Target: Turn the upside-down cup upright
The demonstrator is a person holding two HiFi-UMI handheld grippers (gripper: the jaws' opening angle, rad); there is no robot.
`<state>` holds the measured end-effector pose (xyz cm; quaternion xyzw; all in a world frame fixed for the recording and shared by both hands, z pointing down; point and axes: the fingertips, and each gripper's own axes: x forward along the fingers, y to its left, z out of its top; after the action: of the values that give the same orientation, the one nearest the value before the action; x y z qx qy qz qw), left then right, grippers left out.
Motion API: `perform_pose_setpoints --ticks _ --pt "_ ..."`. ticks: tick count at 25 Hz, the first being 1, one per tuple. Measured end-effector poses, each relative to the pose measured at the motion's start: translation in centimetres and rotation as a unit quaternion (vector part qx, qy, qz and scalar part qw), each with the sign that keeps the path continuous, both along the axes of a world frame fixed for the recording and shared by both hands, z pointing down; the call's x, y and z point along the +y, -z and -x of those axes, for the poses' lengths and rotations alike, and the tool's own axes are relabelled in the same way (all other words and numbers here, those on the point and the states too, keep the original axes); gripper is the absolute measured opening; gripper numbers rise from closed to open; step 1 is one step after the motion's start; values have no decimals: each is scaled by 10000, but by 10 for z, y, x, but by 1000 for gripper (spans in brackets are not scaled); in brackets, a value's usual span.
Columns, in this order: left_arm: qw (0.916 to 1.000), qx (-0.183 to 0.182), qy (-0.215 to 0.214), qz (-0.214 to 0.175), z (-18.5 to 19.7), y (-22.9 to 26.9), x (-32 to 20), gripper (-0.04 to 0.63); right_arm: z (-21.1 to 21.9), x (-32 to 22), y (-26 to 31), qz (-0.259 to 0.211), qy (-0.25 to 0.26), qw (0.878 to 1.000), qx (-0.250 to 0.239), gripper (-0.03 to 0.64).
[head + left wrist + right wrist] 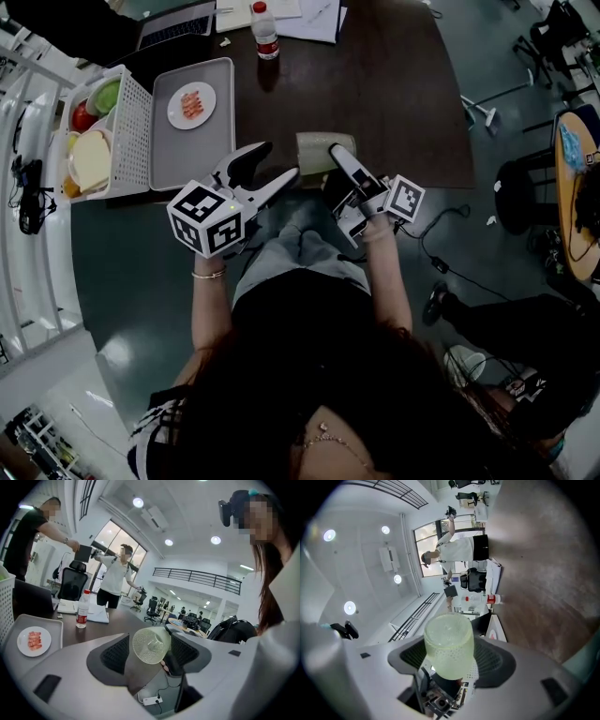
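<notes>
Pale green, dimpled translucent plastic cup (317, 150) is tipped on its side at the near edge of the dark brown worktop (394, 94), clamped in the right tool (336, 159). One end sits between the parted jaws of the left tool (278, 161). A grey tray (183, 155) with a white plate (173, 108) lies well left, and a red-labelled water bottle (266, 33) stands far behind.

The cup (448, 644) is pale translucent green with fine raised dots. The surface (394, 94) is dark brown, the tray (187, 155) grey, the plate (176, 112) white; the bottle (266, 36) has a red cap and label.
</notes>
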<state>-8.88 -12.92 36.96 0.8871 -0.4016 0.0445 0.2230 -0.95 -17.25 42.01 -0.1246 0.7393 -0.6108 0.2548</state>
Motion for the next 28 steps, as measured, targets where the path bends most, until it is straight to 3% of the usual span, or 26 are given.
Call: perform_pose_setpoints --ticks 12,28 --pt "9981 216 -556 167 -17 -9 -4 384 2 2 6 -43 176 9994 -282 324" --pt "9940 346 -990 323 -31 -14 -9 414 12 10 16 -80 540 9965 -631 324"
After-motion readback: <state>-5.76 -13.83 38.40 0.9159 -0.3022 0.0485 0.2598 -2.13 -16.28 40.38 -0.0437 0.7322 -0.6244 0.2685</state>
